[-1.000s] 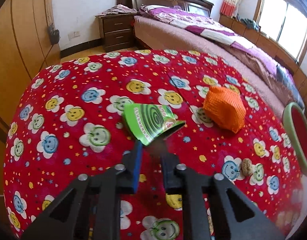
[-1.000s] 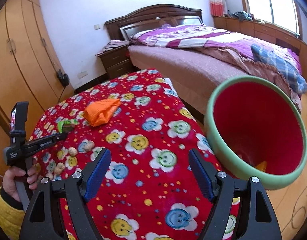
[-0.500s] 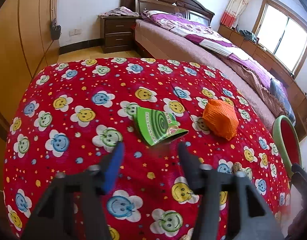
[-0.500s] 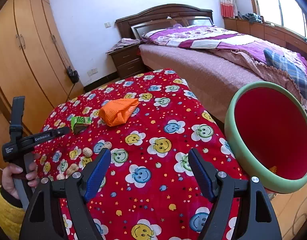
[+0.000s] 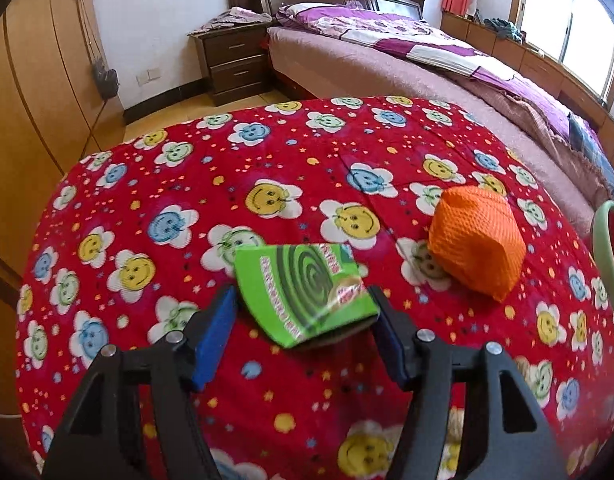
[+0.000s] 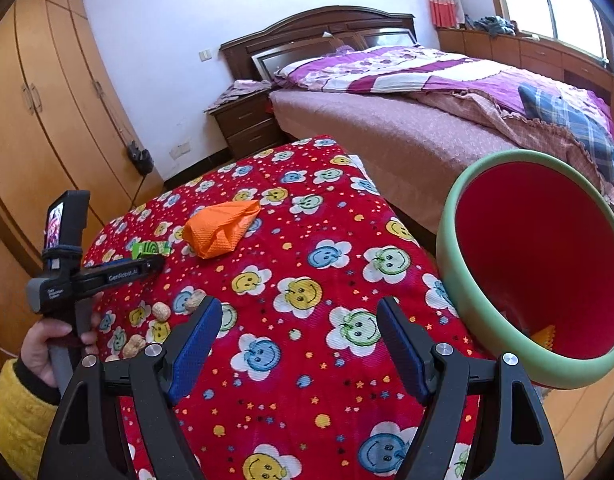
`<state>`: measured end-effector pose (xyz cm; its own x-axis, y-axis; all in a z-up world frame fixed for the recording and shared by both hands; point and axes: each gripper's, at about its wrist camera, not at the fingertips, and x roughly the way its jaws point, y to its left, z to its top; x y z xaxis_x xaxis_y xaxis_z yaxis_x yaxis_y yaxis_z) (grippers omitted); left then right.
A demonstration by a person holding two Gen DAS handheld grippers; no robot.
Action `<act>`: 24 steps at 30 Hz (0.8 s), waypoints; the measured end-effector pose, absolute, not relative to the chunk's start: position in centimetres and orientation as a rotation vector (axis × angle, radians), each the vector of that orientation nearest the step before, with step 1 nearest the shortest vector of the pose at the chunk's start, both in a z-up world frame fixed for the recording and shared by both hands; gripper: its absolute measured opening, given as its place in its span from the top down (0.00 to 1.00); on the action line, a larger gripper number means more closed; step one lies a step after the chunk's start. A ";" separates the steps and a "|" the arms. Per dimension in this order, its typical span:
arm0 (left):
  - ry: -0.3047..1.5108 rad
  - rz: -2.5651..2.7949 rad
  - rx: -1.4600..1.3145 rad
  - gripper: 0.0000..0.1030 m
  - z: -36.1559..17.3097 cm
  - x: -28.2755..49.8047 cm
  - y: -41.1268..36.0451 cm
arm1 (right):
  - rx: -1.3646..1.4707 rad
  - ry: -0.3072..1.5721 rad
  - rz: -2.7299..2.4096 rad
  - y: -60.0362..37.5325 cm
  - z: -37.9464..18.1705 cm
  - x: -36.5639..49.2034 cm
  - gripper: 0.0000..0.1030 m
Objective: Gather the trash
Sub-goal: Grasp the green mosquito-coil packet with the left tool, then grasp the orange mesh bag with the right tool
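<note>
— Red smiley-flower blanket (image 5: 267,152) over the table, bedroom behind. Starting at the left: where does the green mosquito-coil packet (image 5: 303,292) lie from the left gripper (image 5: 305,316)?

— Dead ahead at twelve o'clock, and already partly between the fingers. It lies flat, its long axis running roughly from ten o'clock to four. The blue pads flank its near half, one at each side.

— Gripped?

— Not from what I can see. The jaws have just been opening and stand about half wide, with the packet between them; the right-hand pad looks very close to the packet's corner, though the fisheye makes it hard to say whether it touches.

— And further right?

— An orange mesh bundle (image 5: 477,246) at about two o'clock from that gripper, well apart from the packet. The right gripper (image 6: 297,344) hovers wide open over bare blanket, nothing in it (some peanut shells (image 6: 161,312) lie at its ten o'clock). The red bin with the green rim (image 6: 447,240) leans at its two o'clock. The left hand is plainly nearer the packet.
</note>
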<state>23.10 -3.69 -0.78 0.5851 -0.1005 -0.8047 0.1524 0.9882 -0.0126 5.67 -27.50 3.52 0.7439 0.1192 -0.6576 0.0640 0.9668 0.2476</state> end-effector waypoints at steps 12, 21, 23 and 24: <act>0.899 -0.116 0.048 0.36 -0.7 23.0 -3.5 | 0.262 0.748 0.040 -27.8 3.1 6.8 0.22; 0.874 -0.021 -0.015 0.36 1.2 21.3 0.7 | 0.227 0.731 0.071 -25.5 4.4 8.4 0.22; 0.866 0.024 -0.034 0.36 1.1 21.2 1.9 | 0.228 0.735 0.079 -24.9 4.4 9.1 0.22; 0.862 0.041 -0.041 0.36 1.0 21.1 2.3 | 0.233 0.739 0.084 -24.5 4.3 9.6 0.22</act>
<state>21.14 2.26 1.01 0.6503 0.0192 -0.7594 -0.0525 0.9984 -0.0197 9.65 -24.51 4.27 0.7372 0.1577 -0.6570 0.0058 0.9709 0.2395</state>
